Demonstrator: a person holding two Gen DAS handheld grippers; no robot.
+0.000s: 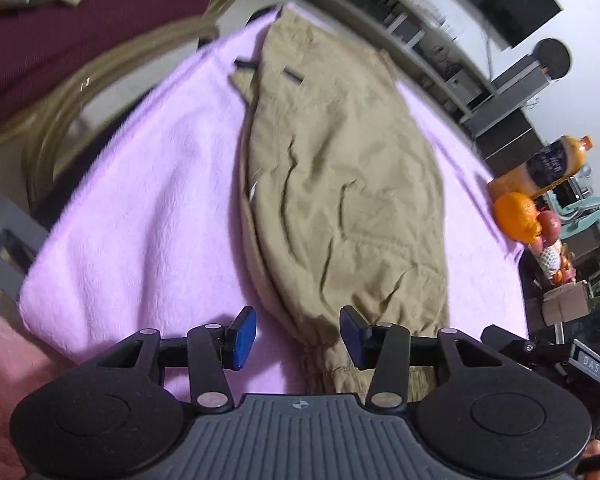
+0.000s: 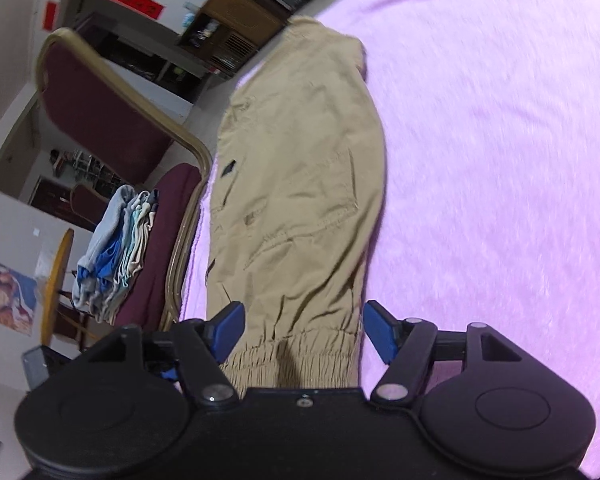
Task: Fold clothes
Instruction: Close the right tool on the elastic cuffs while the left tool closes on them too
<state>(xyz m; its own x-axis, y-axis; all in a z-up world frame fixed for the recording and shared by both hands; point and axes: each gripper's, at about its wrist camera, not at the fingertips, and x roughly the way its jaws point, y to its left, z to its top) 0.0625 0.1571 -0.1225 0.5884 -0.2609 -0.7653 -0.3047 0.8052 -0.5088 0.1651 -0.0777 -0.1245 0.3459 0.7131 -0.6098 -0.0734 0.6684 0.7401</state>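
Khaki trousers (image 1: 340,184) lie folded lengthwise on a pink fleece blanket (image 1: 148,200), legs stacked. In the left wrist view the waist with black drawstrings is at the far end and an elastic cuff lies just under my left gripper (image 1: 298,334), which is open and empty above that cuff. In the right wrist view the trousers (image 2: 296,184) run away from the camera, with a gathered elastic cuff (image 2: 292,360) between the blue pads of my right gripper (image 2: 304,332). The right gripper is open and empty, hovering over that cuff.
A maroon chair (image 2: 100,108) with a gold frame stands beside the blanket (image 2: 500,200) and holds a stack of folded clothes (image 2: 116,248). An orange juice bottle (image 1: 548,164) and fruit (image 1: 516,216) sit at the blanket's right edge. Shelving lines the far wall.
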